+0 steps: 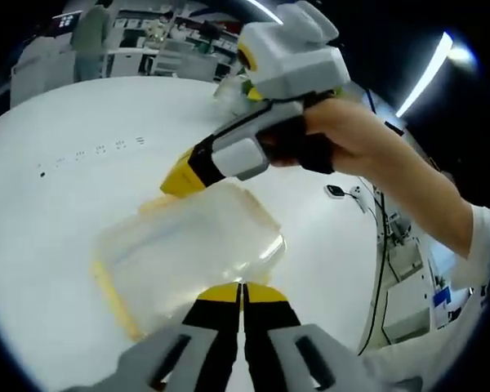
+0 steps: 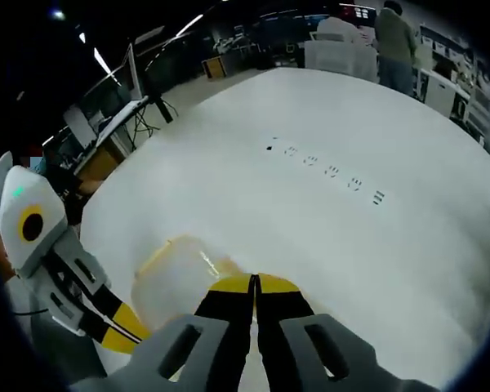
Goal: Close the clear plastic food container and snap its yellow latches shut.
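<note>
**Light, slippery box between my two tongs**

The clear container lies on the white table, far from its edges. It looks light, thin and slippery, so I press its yellow latches. My left tongs and right tongs are closed, empty.

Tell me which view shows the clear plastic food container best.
The left gripper view. There the clear plastic food container lies broad on the round white table, with its yellow edges visible between the left gripper and right gripper. The right gripper view shows just part of it, behind that gripper's shut jaws.
</note>
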The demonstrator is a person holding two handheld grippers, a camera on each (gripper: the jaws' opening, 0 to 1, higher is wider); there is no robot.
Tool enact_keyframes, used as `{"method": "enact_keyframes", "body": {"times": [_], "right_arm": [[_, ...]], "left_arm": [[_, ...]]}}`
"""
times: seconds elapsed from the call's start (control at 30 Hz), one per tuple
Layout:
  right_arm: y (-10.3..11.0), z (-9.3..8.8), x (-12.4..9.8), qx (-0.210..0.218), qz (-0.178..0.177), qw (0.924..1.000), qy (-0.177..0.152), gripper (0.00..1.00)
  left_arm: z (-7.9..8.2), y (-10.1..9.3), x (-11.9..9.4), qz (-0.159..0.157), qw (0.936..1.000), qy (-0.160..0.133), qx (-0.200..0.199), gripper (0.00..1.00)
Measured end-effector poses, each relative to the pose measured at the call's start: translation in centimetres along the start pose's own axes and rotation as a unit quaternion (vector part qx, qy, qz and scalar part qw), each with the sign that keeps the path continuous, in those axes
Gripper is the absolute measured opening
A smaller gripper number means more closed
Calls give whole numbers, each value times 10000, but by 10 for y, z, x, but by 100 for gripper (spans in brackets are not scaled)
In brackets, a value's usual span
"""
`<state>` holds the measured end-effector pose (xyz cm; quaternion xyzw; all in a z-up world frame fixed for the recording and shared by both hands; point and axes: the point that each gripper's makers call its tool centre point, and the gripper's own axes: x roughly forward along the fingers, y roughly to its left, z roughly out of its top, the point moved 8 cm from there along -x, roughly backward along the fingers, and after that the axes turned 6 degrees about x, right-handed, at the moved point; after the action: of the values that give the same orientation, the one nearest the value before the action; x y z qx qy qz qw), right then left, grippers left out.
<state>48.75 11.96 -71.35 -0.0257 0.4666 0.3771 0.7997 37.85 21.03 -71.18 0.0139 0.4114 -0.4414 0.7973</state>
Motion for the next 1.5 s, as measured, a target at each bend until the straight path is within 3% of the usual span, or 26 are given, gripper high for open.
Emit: {"method": "enact_keyframes", "body": {"times": [0.2, 0.27, 0.37, 0.43, 0.5, 0.57, 0.67, 0.73, 0.83, 0.87, 0.93, 0.97, 1.0, 1.03, 1.1, 1.17, 1.2, 1.23, 1.4, 1.5], "right_arm": [[3, 4, -6, -118, 73, 9999, -24, 0], [4, 8, -10, -232, 126, 9996, -62, 0], [7, 11, -18, -633, 232, 9977, -102, 0], [9, 12, -22, -925, 260, 9953, -71, 0], [10, 15, -24, -1251, 326, 9916, 47, 0], [15, 15, -25, -1638, 441, 9853, 206, 5], [22, 13, -27, -2328, 423, 9701, 545, 18], [22, 11, -27, -2831, 239, 9548, 877, 22], [24, 7, -23, -3024, 306, 9443, 1263, 33], [25, 4, -20, -3114, 359, 9372, 1529, 36], [21, 7, -13, -3503, 279, 9175, 1861, 38], [19, 9, -9, -3689, 193, 9090, 1931, 36], [19, 11, -7, -3681, 183, 9084, 1976, 34], [21, 12, -4, -3624, 230, 9112, 1946, 33], [23, 17, -2, -3499, 430, 9151, 1959, 32], [24, 19, 2, -3498, 452, 9135, 2025, 33], [23, 19, 4, -3608, 454, 9056, 2184, 32], [25, 20, 4, -3625, 531, 9029, 2250, 31], [36, 19, 8, -4025, 420, 8701, 2813, 29], [40, 17, 9, -4055, 339, 8611, 3048, 30]], "left_arm": [[0, 3, -1, 12, 10000, -2, 30, 0], [0, 0, -2, -124, 9997, 55, 219, 0], [5, -2, -6, -196, 9995, -129, 210, 2], [13, -6, -11, -383, 9970, -357, 570, 8], [21, -10, -16, -424, 9905, -579, 1172, 14], [25, -10, -21, -291, 9818, -613, 1772, 16], [24, -12, -22, -241, 9670, -373, 2509, 25], [23, -11, -19, -204, 9646, -251, 2619, 33], [19, -17, -15, -32, 9520, -87, 3060, 45], [16, -20, -12, -23, 9455, 80, 3256, 45], [14, -15, -8, 113, 9388, 317, 3428, 44], [14, -14, -6, 123, 9366, 367, 3484, 43], [13, -14, -4, 99, 9355, 383, 3511, 42], [12, -13, -2, 102, 9325, 430, 3583, 41], [13, -6, 5, 92, 9339, 476, 3542, 40], [12, -3, 3, 161, 9336, 554, 3537, 40], [10, -1, 2, 198, 9291, 591, 3646, 40], [9, 0, 3, 211, 9272, 612, 3690, 38], [14, 4, 8, 368, 9256, 602, 3719, 31], [11, 3, 7, 436, 9200, 643, 3841, 30]]}}
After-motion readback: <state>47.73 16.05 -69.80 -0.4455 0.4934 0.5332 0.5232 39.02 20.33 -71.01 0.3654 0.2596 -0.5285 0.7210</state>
